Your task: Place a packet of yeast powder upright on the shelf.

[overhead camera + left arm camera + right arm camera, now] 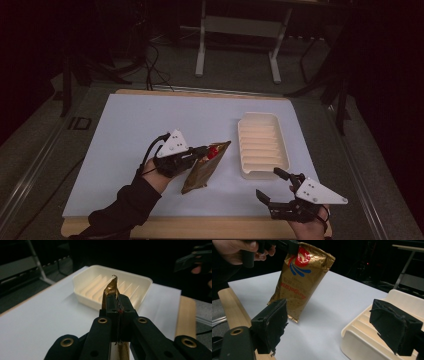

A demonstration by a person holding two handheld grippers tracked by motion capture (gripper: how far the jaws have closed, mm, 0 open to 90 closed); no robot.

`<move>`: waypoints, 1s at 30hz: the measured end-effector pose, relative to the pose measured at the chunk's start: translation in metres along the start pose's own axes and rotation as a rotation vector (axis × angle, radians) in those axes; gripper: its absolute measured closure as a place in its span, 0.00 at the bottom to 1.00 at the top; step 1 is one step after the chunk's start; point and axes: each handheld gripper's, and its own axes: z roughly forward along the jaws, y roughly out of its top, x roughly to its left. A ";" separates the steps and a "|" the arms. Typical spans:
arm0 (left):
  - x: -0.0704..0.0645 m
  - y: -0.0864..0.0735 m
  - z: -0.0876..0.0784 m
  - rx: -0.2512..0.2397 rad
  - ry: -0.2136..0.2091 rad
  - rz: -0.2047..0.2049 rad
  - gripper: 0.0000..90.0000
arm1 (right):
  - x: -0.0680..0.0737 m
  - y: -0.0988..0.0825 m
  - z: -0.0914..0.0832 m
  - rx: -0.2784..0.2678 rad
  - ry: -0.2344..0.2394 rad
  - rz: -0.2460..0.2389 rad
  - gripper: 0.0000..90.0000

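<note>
A gold foil packet [205, 167] with a red and blue logo hangs tilted over the white table top, its lower edge resting on the surface. My left gripper [202, 151] is shut on the packet's upper corner. In the left gripper view the closed jaws pinch the gold foil edge [110, 291], with the cream ridged tray [112, 285] just beyond. In the right gripper view the packet [299, 280] stands at the upper left, held from above. My right gripper [274, 186] stands open near the front edge, nothing between its pads [273, 323].
The cream ridged tray [262, 145] sits right of the packet, close to my right gripper. The white sheet [150, 130] covers a wooden board [200, 227] whose edge shows at the front. A metal stand [237, 30] and cables lie on the dark floor beyond.
</note>
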 end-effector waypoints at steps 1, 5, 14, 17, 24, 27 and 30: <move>0.000 0.002 -0.002 -0.001 0.000 -0.003 0.99 | 0.000 0.001 -0.001 -0.003 -0.002 -0.005 0.16; -0.004 0.009 -0.007 -0.019 -0.013 0.008 0.99 | 0.001 0.009 -0.002 -0.006 0.005 -0.022 0.17; -0.008 0.017 -0.016 -0.045 -0.037 0.016 0.99 | -0.007 0.029 -0.002 0.008 -0.023 -0.022 0.17; -0.009 0.018 -0.018 -0.046 -0.045 0.025 0.99 | -0.009 0.035 0.000 0.021 -0.047 -0.045 0.18; -0.013 0.026 -0.025 -0.066 -0.064 0.035 0.99 | -0.011 0.051 0.001 0.010 -0.047 -0.104 0.16; -0.014 0.028 -0.028 -0.077 -0.082 0.040 0.99 | -0.015 0.057 0.003 0.021 -0.019 -0.104 0.15; -0.016 0.031 -0.031 -0.086 -0.091 0.044 0.99 | -0.015 0.060 0.005 0.036 -0.003 -0.128 0.15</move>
